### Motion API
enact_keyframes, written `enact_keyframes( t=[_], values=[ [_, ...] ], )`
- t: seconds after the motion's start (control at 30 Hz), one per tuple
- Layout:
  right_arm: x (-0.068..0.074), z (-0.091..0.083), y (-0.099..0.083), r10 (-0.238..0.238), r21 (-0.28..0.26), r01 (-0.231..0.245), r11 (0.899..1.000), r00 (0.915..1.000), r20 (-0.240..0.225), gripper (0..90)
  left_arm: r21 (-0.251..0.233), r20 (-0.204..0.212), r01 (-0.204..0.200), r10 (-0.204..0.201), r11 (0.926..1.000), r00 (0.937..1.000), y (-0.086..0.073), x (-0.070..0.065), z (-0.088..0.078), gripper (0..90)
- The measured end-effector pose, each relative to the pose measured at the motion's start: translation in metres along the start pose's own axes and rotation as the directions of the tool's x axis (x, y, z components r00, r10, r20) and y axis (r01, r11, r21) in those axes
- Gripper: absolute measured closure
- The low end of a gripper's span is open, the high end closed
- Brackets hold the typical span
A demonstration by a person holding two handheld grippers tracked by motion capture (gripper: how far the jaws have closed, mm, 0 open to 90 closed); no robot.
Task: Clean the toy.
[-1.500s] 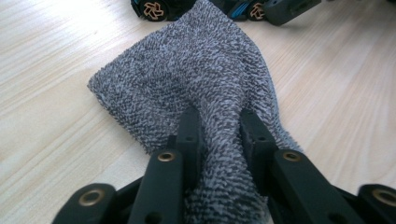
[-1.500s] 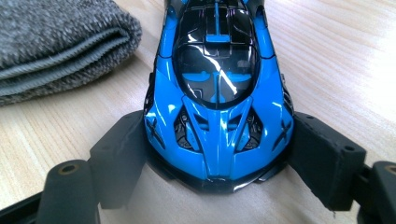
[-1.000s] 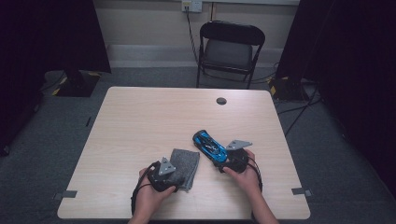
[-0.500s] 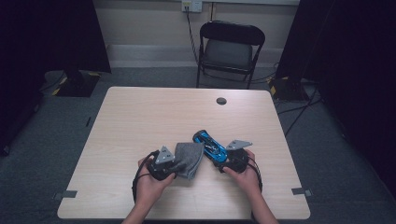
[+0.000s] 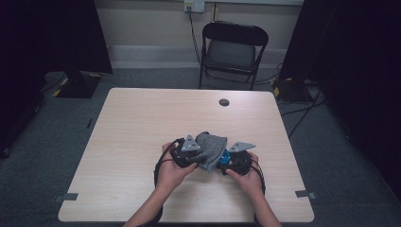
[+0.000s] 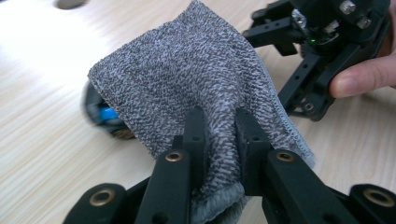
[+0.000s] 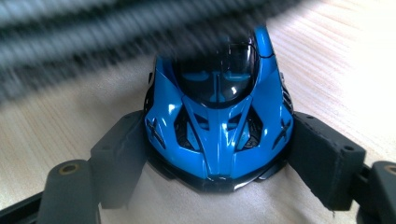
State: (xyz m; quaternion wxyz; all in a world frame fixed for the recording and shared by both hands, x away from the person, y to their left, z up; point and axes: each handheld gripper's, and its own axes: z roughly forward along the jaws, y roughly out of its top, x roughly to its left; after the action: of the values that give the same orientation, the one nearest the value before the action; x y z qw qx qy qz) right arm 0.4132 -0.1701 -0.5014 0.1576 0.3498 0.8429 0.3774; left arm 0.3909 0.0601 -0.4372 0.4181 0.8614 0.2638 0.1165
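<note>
A grey terry cloth (image 5: 212, 147) hangs over the front of a blue toy car (image 5: 225, 155) near the table's front edge. My left gripper (image 6: 219, 121) is shut on the cloth (image 6: 196, 79), with a fold of it pinched between the two black pads. Under the cloth's left edge a wheel and a bit of blue of the car (image 6: 105, 116) peek out. My right gripper (image 7: 223, 151) is shut on the car (image 7: 219, 121), one pad on each flank at its rear. The cloth (image 7: 93, 37) blurs across the top of the right gripper view.
The light wood table (image 5: 142, 123) has a round dark grommet (image 5: 224, 102) at its far middle. A black folding chair (image 5: 231, 49) stands behind the table. Both hands sit close together at the front centre.
My left gripper has shut on the cloth, lifted it off the table and carried it right, onto the car. The right hand and the car have stayed put.
</note>
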Motion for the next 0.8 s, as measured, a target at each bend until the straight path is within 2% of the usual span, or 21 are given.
enact_keyframes(
  t=[0.07,0.2,0.23,0.27,0.37,0.47,0.5,0.67,0.8],
  values=[
    [0.0,0.0,0.0,0.002,0.0,-0.002,1.0,1.0,0.001,23.0,0.035,0.003,-0.014,0.014,0.9993,0.9999,0.001,-0.001,0.007,77.1],
    [0.0,0.0,0.0,0.001,0.0,-0.001,1.0,1.0,0.001,23.0,0.068,0.016,-0.022,0.021,0.9974,0.9996,0.0,-0.001,0.018,76.8],
    [0.0,0.0,0.0,0.001,0.0,-0.001,1.0,1.0,0.001,23.0,0.071,0.033,-0.048,0.046,0.9963,0.9984,0.001,-0.001,0.022,76.8],
    [0.0,0.0,0.0,0.001,0.0,-0.001,1.0,1.0,0.001,22.9,0.071,0.033,-0.048,0.046,0.9963,0.9984,0.001,-0.001,0.022,76.8],
    [0.0,0.0,0.0,0.0,-0.002,0.0,1.0,1.0,0.003,23.0,0.085,0.063,-0.082,0.077,0.993,0.9951,0.002,-0.003,0.025,76.8],
    [0.0,0.0,0.0,0.0,-0.002,0.0,1.0,1.0,0.003,23.0,0.086,0.059,-0.074,0.069,0.9935,0.9959,0.002,-0.002,0.026,76.7],
    [0.0,0.0,0.0,0.0,-0.002,0.0,1.0,1.0,0.003,22.9,0.088,0.043,-0.057,0.053,0.9945,0.9977,0.001,-0.001,0.027,76.7],
    [0.0,0.0,0.0,0.002,-0.001,-0.002,1.0,1.0,0.003,23.0,0.088,0.015,-0.039,0.037,0.9954,0.9992,0.001,0.003,0.027,76.6],
    [0.0,0.0,0.0,0.002,-0.001,-0.002,1.0,1.0,0.003,23.0,0.097,-0.016,-0.017,0.019,0.9951,0.9997,0.004,0.013,0.025,76.6]
  ],
)
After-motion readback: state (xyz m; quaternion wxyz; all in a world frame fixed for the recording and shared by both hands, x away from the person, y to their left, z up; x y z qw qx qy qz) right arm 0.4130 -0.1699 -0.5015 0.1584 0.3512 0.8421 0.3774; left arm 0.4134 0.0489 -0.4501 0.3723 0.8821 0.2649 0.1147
